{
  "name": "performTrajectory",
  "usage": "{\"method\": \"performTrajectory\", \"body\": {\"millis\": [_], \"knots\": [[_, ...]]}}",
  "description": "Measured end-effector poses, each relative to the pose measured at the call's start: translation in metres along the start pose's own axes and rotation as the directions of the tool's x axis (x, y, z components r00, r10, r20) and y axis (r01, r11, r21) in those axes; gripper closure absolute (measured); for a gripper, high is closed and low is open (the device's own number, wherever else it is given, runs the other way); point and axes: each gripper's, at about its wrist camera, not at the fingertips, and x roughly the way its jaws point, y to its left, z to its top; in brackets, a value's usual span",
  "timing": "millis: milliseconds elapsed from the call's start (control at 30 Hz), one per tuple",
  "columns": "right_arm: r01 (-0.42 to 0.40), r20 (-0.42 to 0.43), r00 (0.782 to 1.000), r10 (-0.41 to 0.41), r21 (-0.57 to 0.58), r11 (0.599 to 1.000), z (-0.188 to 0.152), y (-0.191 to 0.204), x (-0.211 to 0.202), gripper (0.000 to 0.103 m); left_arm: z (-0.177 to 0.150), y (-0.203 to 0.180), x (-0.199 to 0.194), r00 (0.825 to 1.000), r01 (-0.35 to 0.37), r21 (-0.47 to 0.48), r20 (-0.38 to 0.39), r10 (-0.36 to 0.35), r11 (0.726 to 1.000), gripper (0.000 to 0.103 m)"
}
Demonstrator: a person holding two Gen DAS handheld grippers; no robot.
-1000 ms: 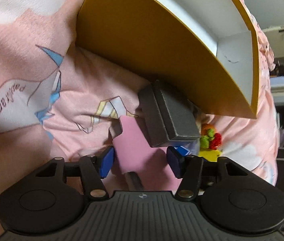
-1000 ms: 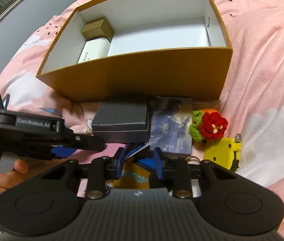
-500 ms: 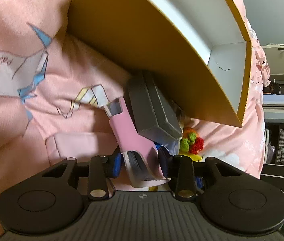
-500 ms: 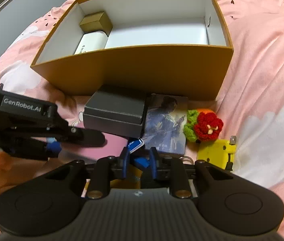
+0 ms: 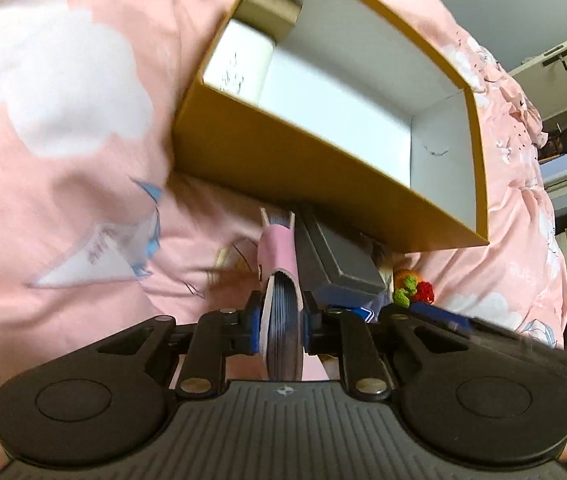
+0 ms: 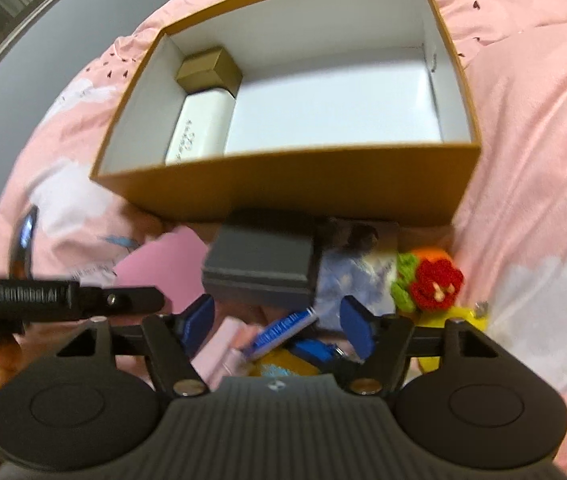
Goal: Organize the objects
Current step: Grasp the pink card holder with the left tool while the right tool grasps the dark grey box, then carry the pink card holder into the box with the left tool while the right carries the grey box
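Here the left gripper (image 5: 281, 322) is clamped across a small pink-covered notebook with grey page edges (image 5: 279, 280), its jaws having just closed on the book's lower end, so the notebook stands on edge, lifted off the pink printed quilt (image 5: 63, 168) just in front of the open mustard-yellow cardboard box with a white lining (image 5: 283, 160). Judging by its thin cover and bowed pages, the notebook is light and somewhat floppy; pinched across covers and pages it should hold, though the free end may sag or fan open. The right gripper (image 6: 279, 322) has just spread its jaws and grips nothing; a blue-and-white printed card (image 6: 283, 330) lies loose between the blue pads. Beyond it, against the box's front wall, sit a rigid matte dark grey rectangular box (image 6: 259, 258), a glossy picture card (image 6: 357, 258), a soft crocheted red flower with green leaves (image 6: 435, 280) and a hard yellow plastic piece (image 6: 463, 316). Inside the box, at its left end, rest a small gold cardboard box (image 6: 209, 70) and a smooth white oblong box (image 6: 199, 130); the rest of the floor is bare, leaving room to lay the notebook flat.
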Motion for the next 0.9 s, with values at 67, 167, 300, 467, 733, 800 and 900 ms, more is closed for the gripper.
{"method": "performTrajectory", "body": {"millis": [67,167,300,467,733,800,900], "knots": [[-0.014,-0.02,1.0,0.014,0.014,1.0,0.011,0.001,0.005,0.028,0.002,0.001,-0.004,1.0,-0.001,0.005,0.016,0.001,1.0,0.083],[0.004,-0.061,0.998,-0.002,0.024,1.0,0.025,0.002,0.02,0.028,0.003,-0.002,-0.006,0.999,-0.022,0.021,0.048,0.021,1.0,0.083],[-0.014,-0.117,0.993,0.025,0.096,0.995,0.037,-0.009,0.041,0.032,0.006,0.003,-0.012,0.995,-0.036,0.026,0.095,0.033,0.999,0.083],[-0.045,-0.167,0.983,0.075,0.176,0.983,0.039,-0.016,0.064,0.043,0.01,0.01,-0.014,0.992,-0.041,0.013,0.117,0.039,0.999,0.083],[-0.088,-0.215,0.969,0.122,0.163,0.983,0.022,0.0,0.084,0.051,0.01,0.024,-0.003,0.991,-0.088,0.007,0.104,0.087,0.996,0.083],[-0.088,-0.199,0.972,0.124,0.178,0.98,0.023,-0.002,0.085,0.044,0.01,0.026,0.0,0.991,-0.092,0.005,0.102,0.091,0.996,0.083],[-0.084,-0.184,0.975,0.122,0.2,0.976,0.024,-0.004,0.091,0.038,0.01,0.028,0.001,0.99,-0.099,0.002,0.096,0.098,0.995,0.083]]}}
